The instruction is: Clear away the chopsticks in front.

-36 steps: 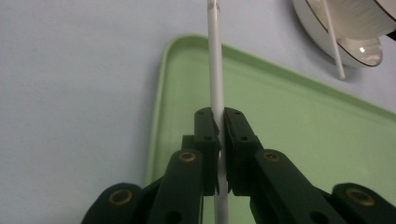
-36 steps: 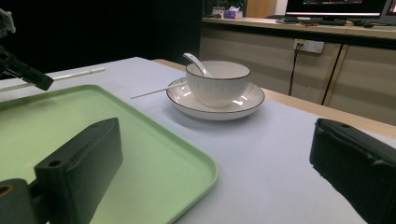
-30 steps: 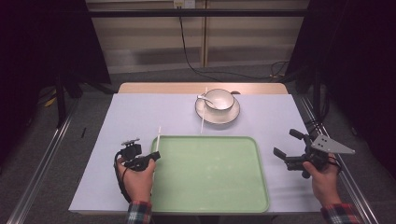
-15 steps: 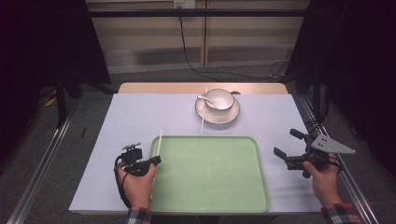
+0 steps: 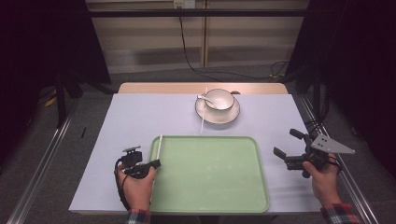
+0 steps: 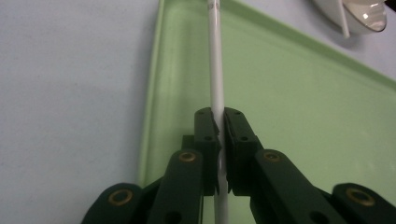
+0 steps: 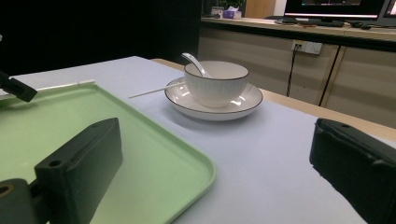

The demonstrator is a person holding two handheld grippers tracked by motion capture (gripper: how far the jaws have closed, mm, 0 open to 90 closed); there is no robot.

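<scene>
My left gripper [image 5: 155, 163] is shut on a thin white chopstick [image 5: 159, 145], which points away from me over the left rim of the green tray [image 5: 210, 196]. In the left gripper view the jaws pinch the chopstick [image 6: 216, 70] above that tray's [image 6: 303, 116] inner edge. A second white chopstick [image 5: 202, 119] lies with one end on the saucer [image 5: 232, 115], which carries a white bowl [image 5: 220, 99] with a spoon [image 5: 204, 98] in it. My right gripper [image 5: 285, 142] stands open to the right of the tray with nothing between its jaws.
The right gripper view looks across the tray's [image 7: 140, 140] corner to the bowl [image 7: 215, 84] on its saucer [image 7: 233, 109]. The pale blue mat [image 5: 140, 116] covers the table. Cabinets and a cable stand beyond the far edge.
The left gripper with its chopstick has slid slightly toward me along the tray's left rim. The right gripper has kept still.
</scene>
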